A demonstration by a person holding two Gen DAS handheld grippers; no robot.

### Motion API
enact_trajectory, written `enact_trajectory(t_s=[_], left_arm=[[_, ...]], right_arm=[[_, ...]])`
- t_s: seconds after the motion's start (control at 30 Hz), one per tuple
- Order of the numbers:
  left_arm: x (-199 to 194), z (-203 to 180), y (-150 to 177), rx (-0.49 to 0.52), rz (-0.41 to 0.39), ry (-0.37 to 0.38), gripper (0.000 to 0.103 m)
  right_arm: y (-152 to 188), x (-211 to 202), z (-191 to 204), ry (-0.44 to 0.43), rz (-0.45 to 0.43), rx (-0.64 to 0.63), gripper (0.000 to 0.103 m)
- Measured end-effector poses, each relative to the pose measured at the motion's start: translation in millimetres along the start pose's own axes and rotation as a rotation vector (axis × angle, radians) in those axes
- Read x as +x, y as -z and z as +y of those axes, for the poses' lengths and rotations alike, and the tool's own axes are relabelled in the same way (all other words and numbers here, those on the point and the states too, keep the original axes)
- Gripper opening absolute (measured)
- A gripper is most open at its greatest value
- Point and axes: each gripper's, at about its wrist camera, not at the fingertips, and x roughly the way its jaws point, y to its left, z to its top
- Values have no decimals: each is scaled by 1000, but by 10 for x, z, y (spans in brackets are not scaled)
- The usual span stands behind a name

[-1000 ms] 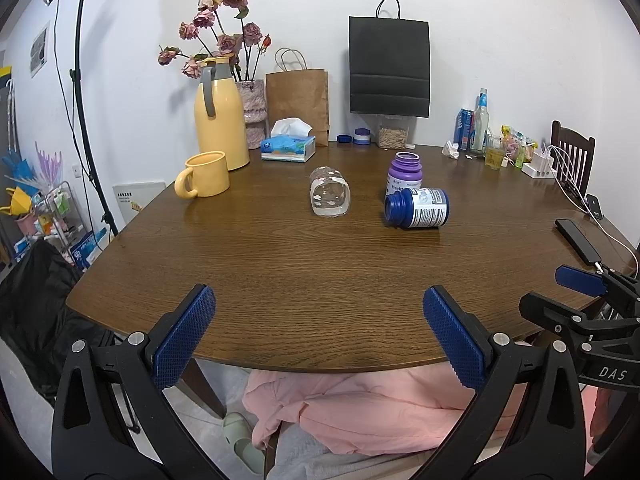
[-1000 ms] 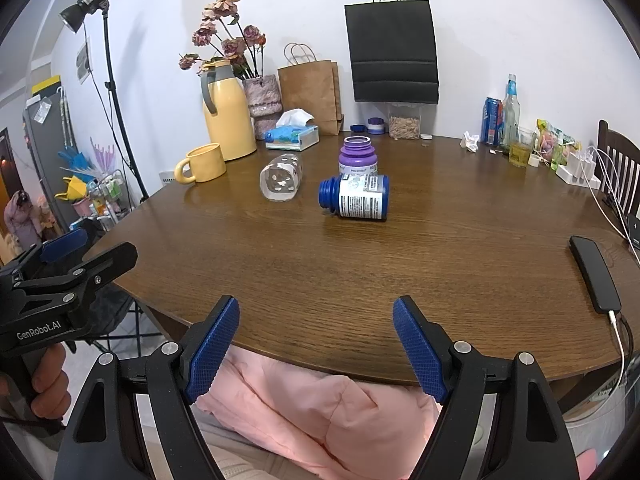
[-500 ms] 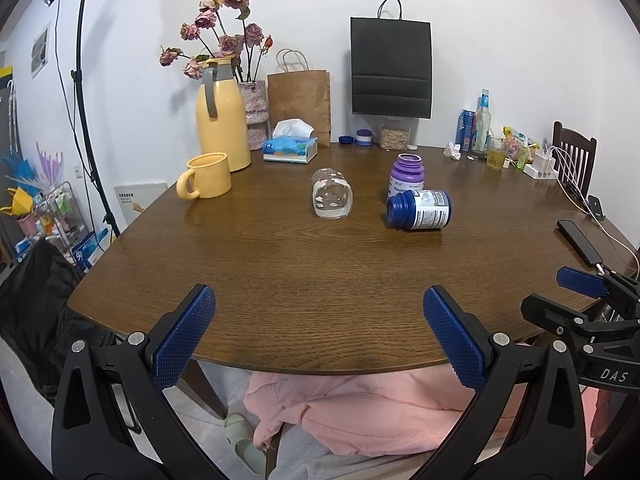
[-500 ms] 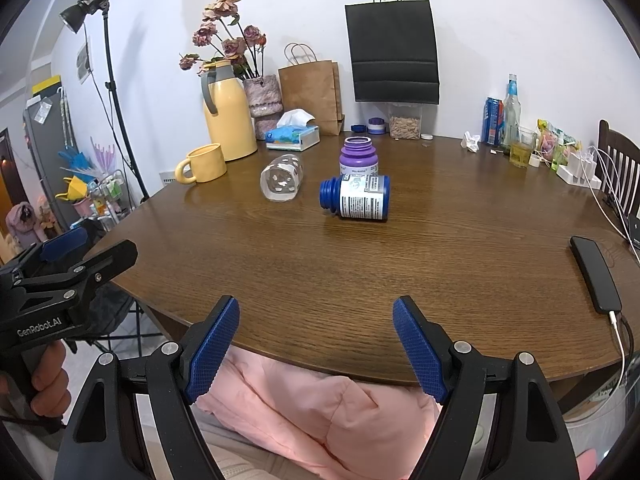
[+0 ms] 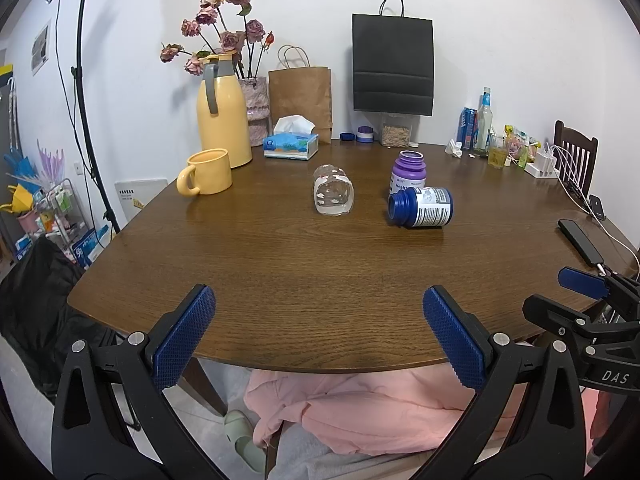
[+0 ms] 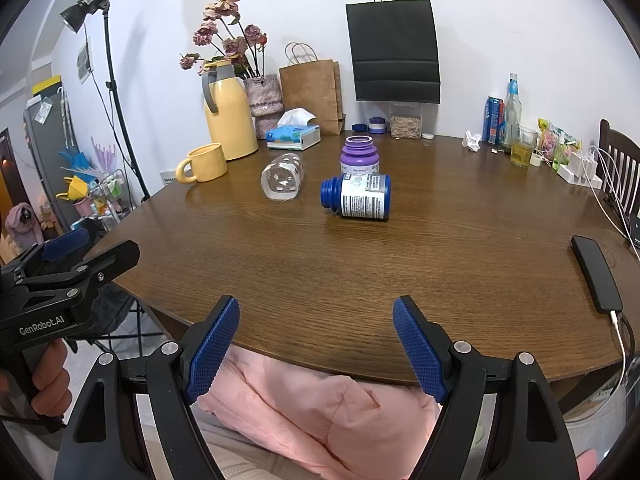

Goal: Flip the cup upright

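While both claws gape, cup (image 5: 333, 191) lies sideways well beyond

Home dining room: wooden table (image 5: 304, 280) with yellow thermos jug (image 5: 221, 110), mug (image 5: 208, 172), tissue box (image 5: 291, 145), dried roses (image 5: 224, 36), paper shopping bags (image 5: 301, 102), wooden chair (image 5: 576, 152), studio light stand (image 6: 116, 92).

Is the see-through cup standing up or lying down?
Lying down. The clear cup rests on its side on the table, one round end facing the camera.
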Motion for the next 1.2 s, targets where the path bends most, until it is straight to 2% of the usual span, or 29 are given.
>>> enact_trajectory(t_s=[1.0,1.1,1.2], left_arm=[[61,-34,18,4,12,-1,103],[149,-11,-47,-14,16,19,103],[427,-22,-148,-49,53,45,103]], right_arm=[[25,21,24,2,0,-7,83],[-33,87,-56,9,-33,-9,83],[-183,333,-196,1,-29,-26,83]])
